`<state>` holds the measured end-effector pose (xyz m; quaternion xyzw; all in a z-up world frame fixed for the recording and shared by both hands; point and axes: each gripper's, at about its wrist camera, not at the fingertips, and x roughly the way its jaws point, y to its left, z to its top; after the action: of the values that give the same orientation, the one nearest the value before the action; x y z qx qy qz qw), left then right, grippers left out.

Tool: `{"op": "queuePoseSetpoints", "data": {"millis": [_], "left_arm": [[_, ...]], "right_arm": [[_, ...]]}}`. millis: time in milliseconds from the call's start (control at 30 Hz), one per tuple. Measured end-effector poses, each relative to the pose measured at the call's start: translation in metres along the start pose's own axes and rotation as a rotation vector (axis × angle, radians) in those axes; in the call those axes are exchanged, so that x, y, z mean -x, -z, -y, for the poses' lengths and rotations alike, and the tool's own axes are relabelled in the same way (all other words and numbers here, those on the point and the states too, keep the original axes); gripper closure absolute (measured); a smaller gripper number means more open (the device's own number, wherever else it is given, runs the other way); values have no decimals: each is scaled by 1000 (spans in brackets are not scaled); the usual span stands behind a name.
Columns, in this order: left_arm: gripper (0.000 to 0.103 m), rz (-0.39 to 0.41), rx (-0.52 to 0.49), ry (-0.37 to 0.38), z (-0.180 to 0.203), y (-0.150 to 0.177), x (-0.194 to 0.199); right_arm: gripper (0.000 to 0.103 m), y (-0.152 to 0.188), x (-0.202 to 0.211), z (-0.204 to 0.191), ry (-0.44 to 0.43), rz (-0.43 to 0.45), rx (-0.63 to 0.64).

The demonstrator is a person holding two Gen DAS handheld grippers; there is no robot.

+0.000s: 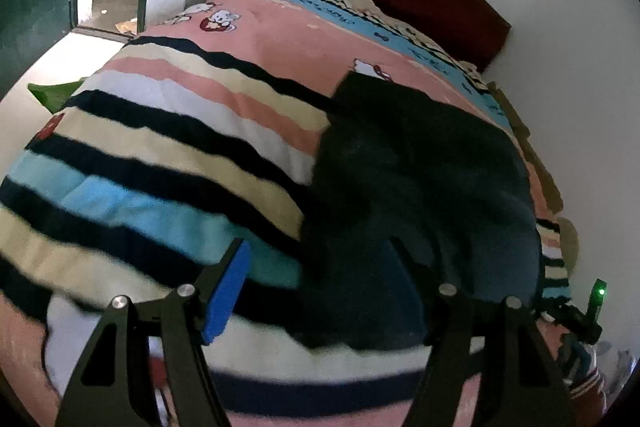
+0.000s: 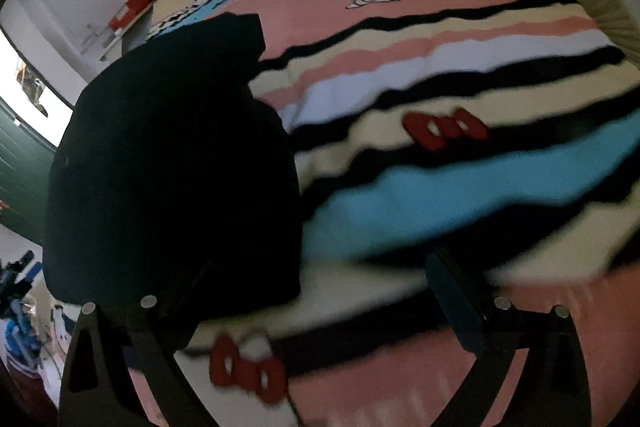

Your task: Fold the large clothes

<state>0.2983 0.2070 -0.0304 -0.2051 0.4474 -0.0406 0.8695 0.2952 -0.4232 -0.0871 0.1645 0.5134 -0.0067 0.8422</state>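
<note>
Striped, soft bedding (image 1: 168,131) in pink, cream, blue and black covers the bed. On it lies a dark garment (image 1: 420,179), a folded, rounded slab of matte cloth. Left gripper (image 1: 320,263) and right gripper (image 2: 320,267) hover over its near edge, jaws apart, holding nothing.

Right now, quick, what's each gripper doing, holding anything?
Left gripper: open, holding nothing, above the dark folded garment.
Right gripper: open, holding nothing, over the striped bedspread.
</note>
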Motion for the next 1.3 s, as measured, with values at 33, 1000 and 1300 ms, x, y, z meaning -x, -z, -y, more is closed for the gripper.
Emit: {"op": "queuePoseSetpoints", "data": {"millis": [33,1000,1300], "left_arm": [[36,4,-7,-14,9,11,12],[35,302,-341,-344,167,209,143],[35,344,-381,-367,183,222,145]], "right_arm": [[4,10,9,-2,7,7,7],[1,209,189,-137,120,521,339],[1,216,203,-141,115,578,357]]}}
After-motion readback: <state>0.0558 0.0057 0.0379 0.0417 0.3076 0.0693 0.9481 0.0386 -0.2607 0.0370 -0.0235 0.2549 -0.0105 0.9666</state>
